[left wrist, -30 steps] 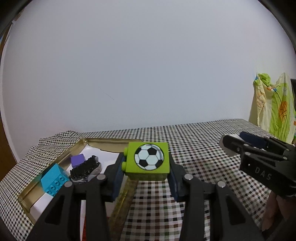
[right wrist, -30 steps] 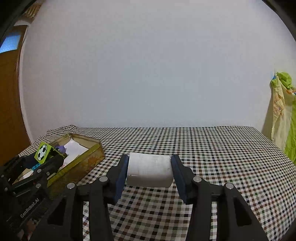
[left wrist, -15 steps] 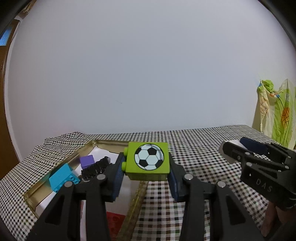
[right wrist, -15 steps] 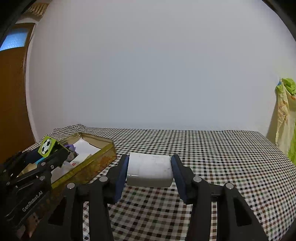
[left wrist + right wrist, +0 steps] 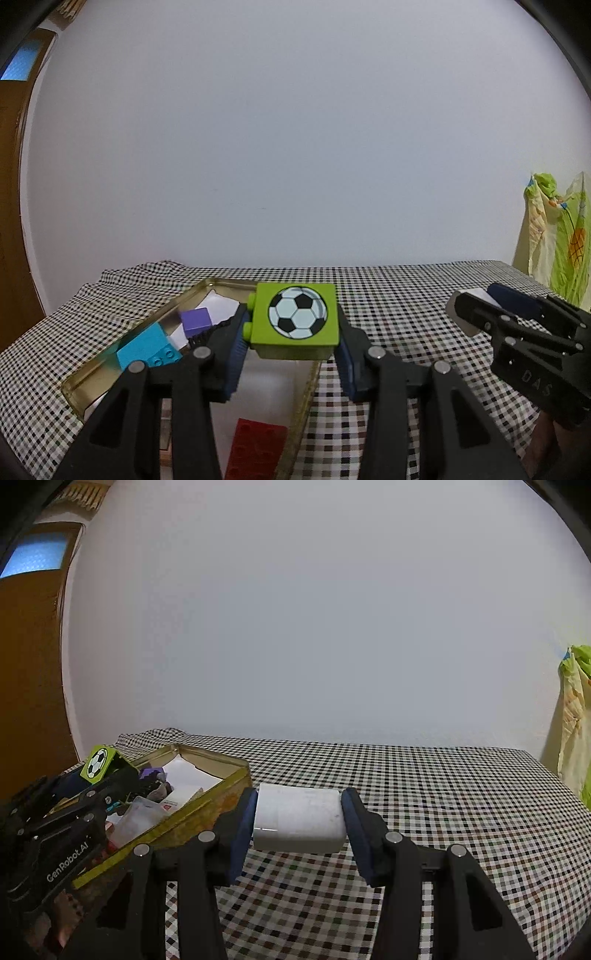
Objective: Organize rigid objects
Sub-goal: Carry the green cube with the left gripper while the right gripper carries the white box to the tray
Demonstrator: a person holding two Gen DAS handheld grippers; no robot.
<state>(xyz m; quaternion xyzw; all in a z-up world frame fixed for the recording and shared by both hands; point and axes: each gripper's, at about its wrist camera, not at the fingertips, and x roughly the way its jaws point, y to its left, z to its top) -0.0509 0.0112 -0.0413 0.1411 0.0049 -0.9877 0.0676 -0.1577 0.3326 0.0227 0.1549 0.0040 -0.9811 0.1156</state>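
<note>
Gripping now: both claws are closed on a load, each held above the checked cloth (image 5: pixel 424 794).
Left claw (image 5: pixel 291 334): jaws pressed on the two sides of a green block (image 5: pixel 295 319), which sits right between the blue pads at the tips.
Green block facing: the football print faces the camera; two studs stick out on its left side; it looks about square, so no long axis can be told.
Right claw (image 5: pixel 298 823): jaws shut on a white block (image 5: pixel 299 821), pinched at its two ends.
White block axis: long side runs left to right, across the fingers, level.
Tin (image 5: pixel 192 299): a gold, open tray on the cloth, below and just beyond the left claw; in the right view it lies left of the white block.
Tin, near part: a red brick (image 5: pixel 256 452) lies flat by the right wall.
Tin, middle: a cyan brick (image 5: pixel 147 349) by the left wall, a black toothed piece partly hidden behind the left finger.
Tin, far part: a purple cube (image 5: pixel 196 321) on white paper (image 5: pixel 221 304).
Beyond: a plain pale wall.
</note>
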